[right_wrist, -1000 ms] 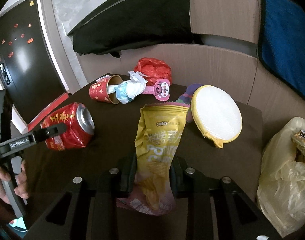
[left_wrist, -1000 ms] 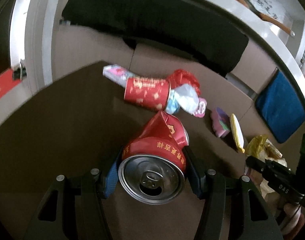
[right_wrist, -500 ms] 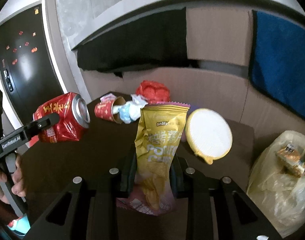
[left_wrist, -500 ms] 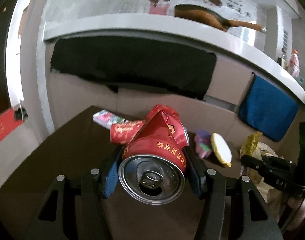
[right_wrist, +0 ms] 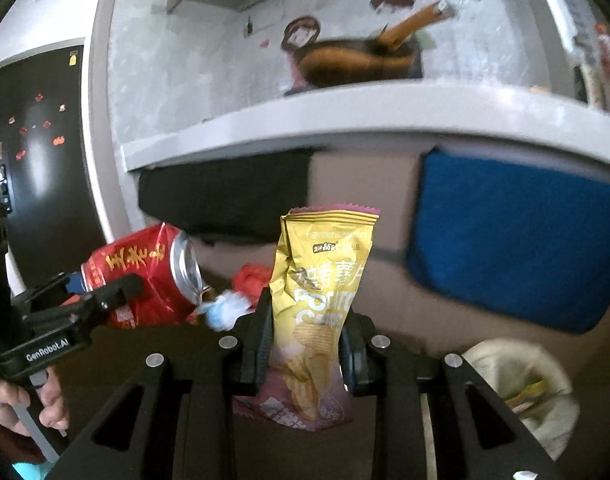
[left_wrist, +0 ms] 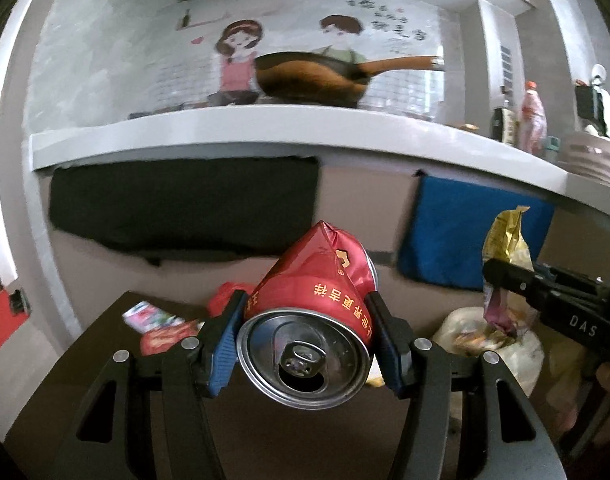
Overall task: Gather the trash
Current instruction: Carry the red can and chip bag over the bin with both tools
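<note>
Left gripper (left_wrist: 305,344) clamped on crushed red can (left_wrist: 317,280), lifted above table (left_wrist: 85,344). Right gripper (right_wrist: 307,344) pinching yellow chip bag (right_wrist: 325,280), also raised. Plastic bag (right_wrist: 545,392) at right holding some wrappers already; cup (left_wrist: 165,338), tissue (right_wrist: 225,308) left behind.

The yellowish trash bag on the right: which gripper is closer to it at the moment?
Right. The right gripper, holding the chip bag, is just left of the trash bag; the left gripper, holding the can, is farther left.

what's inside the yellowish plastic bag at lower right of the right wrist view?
Through the translucent yellowish plastic bag, a few yellow and orange snack wrappers show near its mouth. Anything deeper is hidden by the crumpled film and blur.
</note>
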A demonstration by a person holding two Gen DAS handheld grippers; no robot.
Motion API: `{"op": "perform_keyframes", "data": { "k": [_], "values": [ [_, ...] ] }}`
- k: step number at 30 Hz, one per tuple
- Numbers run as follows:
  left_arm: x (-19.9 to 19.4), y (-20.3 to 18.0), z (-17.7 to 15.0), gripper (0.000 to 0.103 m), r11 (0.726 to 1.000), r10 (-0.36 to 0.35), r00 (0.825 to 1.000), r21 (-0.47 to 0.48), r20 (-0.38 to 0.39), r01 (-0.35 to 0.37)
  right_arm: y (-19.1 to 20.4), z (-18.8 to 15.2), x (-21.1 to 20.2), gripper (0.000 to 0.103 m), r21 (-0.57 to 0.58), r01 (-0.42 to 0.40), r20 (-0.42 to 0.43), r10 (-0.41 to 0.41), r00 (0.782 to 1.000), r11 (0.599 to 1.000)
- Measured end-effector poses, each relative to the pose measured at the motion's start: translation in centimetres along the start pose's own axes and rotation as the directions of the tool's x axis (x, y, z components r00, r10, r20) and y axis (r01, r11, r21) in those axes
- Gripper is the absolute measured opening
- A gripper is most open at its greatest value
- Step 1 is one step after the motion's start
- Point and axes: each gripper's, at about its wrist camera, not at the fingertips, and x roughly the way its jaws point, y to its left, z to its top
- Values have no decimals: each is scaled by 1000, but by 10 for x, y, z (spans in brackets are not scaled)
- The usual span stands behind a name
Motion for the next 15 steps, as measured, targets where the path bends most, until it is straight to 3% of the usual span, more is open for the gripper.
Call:
{"op": "perform_keyframes", "data": {
  "k": [7, 15],
  "values": [
    [20, -70, 17, 59, 993, -113, 994, 31, -3, 113, -56, 6, -41, 26, 18, 116, 53, -117, 992, 993],
    [54, -148, 10, 59, 969, -238, 969, 57, -67, 242, -127, -9, -78, 26, 78, 242, 50, -246, 968, 967]
  ]
}}
